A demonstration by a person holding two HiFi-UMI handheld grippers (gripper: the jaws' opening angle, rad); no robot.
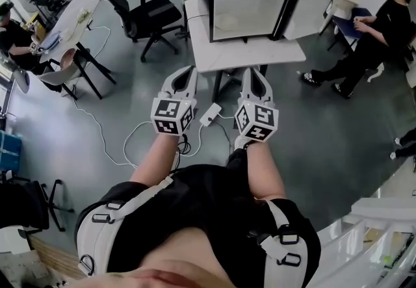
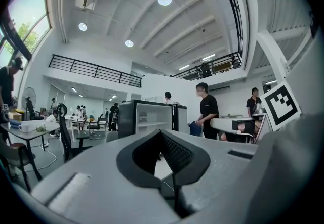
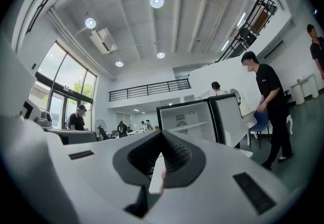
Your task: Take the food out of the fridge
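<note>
A small black fridge (image 1: 250,4) stands on a white table (image 1: 253,54), its door (image 1: 312,10) swung open to the right. The white inside has one shelf, and I can make out no food in it. Both grippers are held level in front of the person and point at the table, short of its near edge. My left gripper (image 1: 188,73) is shut with nothing in it, and so is my right gripper (image 1: 250,73). Beyond the closed tips, the left gripper view (image 2: 162,133) shows the fridge (image 2: 149,117), as does the right gripper view (image 3: 162,134) with the open fridge (image 3: 195,122).
A black office chair (image 1: 148,17) stands left of the table. A person (image 1: 370,33) sits at the right. A power strip (image 1: 211,113) and cables lie on the floor under the grippers. Desks (image 1: 71,17) with people fill the far left.
</note>
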